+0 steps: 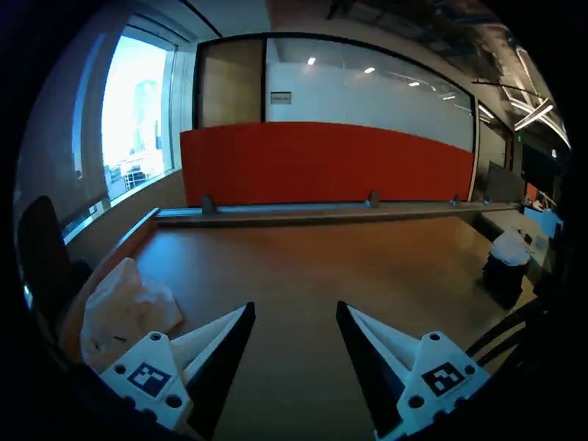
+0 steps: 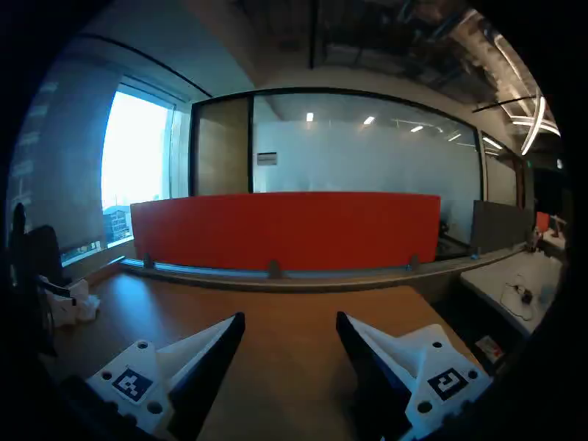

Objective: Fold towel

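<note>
Spanning lower half of left gripper view: brown wooden worktop [image 1: 316, 257]. Red divider panel [image 1: 323, 162] across frame centre, along worktop's far edge. Bright window [image 1: 136, 117] upper left. Towel [image 1: 125, 312], pale, crumpled in heap, lower left of frame, on worktop near its left edge, outside jaws. Left gripper [image 1: 294, 305] bottom centre, jaws wide, nothing between. Right gripper [image 2: 289, 316] bottom centre of right gripper view, jaws wide, empty, over bare worktop.

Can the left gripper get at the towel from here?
Probably yes. The left gripper is open, and the crumpled towel lies on the table just left of its fingers, with nothing between them. It points past the towel, though, so it would need to swing left.
</note>
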